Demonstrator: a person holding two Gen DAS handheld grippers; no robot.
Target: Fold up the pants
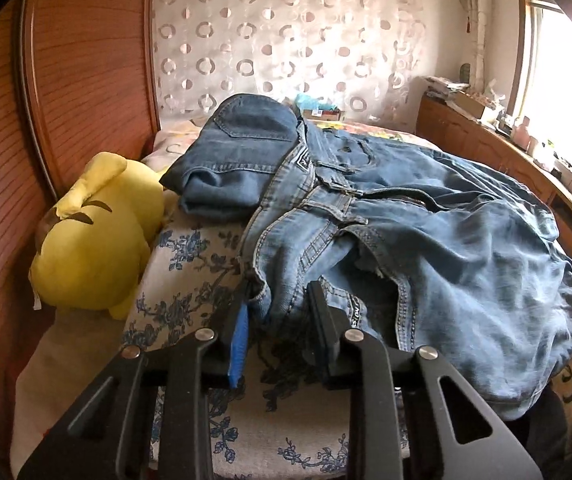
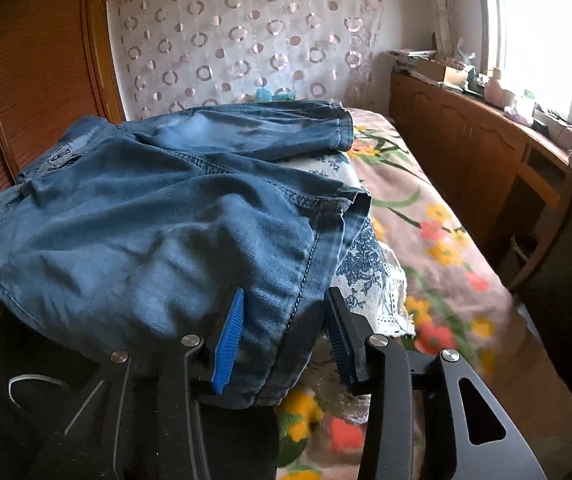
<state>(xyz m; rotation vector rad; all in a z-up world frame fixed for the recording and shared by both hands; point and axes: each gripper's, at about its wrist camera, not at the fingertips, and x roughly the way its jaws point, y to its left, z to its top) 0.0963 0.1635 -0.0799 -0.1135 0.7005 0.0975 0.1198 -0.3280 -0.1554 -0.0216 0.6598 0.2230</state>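
Blue jeans (image 1: 426, 240) lie crumpled on a blue-flowered white cloth (image 1: 189, 264) on the bed, waistband toward my left gripper. My left gripper (image 1: 281, 300) is open, its fingers astride the waistband edge at the near left of the jeans. In the right wrist view the jeans (image 2: 157, 216) spread over the cloth, one leg (image 2: 253, 128) stretching to the back. My right gripper (image 2: 286, 304) is open, its blue-padded fingers (image 2: 229, 340) either side of the near hem and side seam.
A yellow plush toy (image 1: 93, 232) lies left of the jeans against the wooden headboard (image 1: 65, 100). A floral bedspread (image 2: 438, 240) covers the bed to the right. A wooden cabinet (image 2: 466, 152) with clutter stands under the window. A patterned curtain (image 1: 286, 40) hangs behind.
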